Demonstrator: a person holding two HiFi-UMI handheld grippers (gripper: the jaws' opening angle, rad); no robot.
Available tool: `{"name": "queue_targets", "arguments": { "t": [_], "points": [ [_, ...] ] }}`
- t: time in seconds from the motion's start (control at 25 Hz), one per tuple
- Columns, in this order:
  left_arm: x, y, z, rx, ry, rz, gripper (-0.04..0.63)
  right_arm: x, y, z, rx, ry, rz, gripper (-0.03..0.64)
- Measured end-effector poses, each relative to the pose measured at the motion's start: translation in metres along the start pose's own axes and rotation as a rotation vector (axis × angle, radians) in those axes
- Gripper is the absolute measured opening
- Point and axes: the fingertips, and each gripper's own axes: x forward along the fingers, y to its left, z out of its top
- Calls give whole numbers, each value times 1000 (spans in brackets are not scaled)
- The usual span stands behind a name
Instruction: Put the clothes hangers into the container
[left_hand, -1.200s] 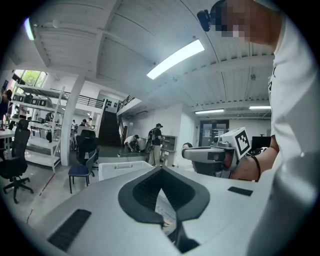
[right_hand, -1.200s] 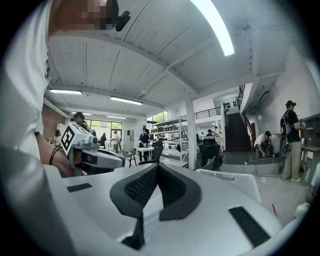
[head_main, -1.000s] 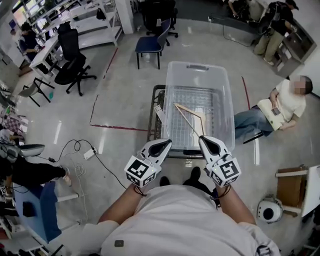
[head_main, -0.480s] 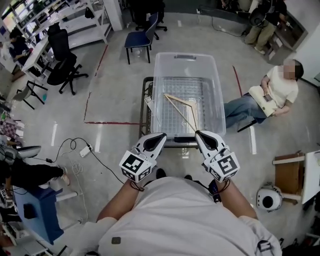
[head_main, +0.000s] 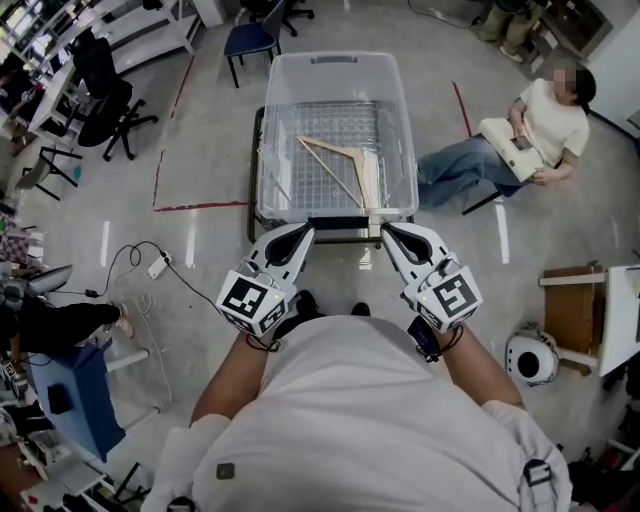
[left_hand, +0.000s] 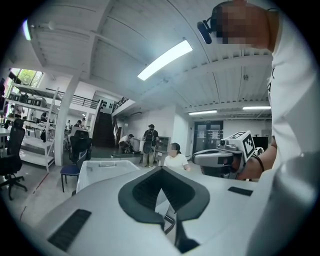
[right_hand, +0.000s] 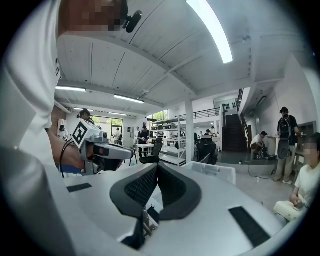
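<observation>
A clear plastic container (head_main: 278, 130) stands on a low cart in front of me. One wooden clothes hanger (head_main: 345, 168) lies inside it on the bottom, toward the near right corner. My left gripper (head_main: 303, 233) and right gripper (head_main: 388, 231) hover side by side just short of the container's near rim. Both are shut with nothing between the jaws. In the left gripper view the left gripper (left_hand: 162, 170) points level over the container (left_hand: 107, 169), with the right gripper (left_hand: 225, 155) beside it. The right gripper view shows the right gripper (right_hand: 156, 167), the left gripper (right_hand: 97, 149) and the container (right_hand: 212, 172).
A person sits on the floor at the right (head_main: 540, 130). Office chairs (head_main: 100, 85) and a blue chair (head_main: 250, 40) stand at the far left. A cable with a power strip (head_main: 160, 265) lies left of me. A wooden box (head_main: 572, 315) and a white round device (head_main: 530, 358) sit at the right.
The head view has tilted, so the container and hanger now sit higher in the frame. Both grippers stay shut near the container's near rim. The hanger remains inside.
</observation>
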Motion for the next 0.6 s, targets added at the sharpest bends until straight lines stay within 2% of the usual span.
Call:
{"name": "queue_targets", "arguments": {
  "t": [0.24, 0.6],
  "points": [
    [2, -45, -15, -12, 9, 38, 15, -45, 7, -13, -6, 5, 49, 20],
    [0, -68, -35, -26, 34, 60, 16, -70, 8, -34, 4, 22, 79, 18]
  ]
}}
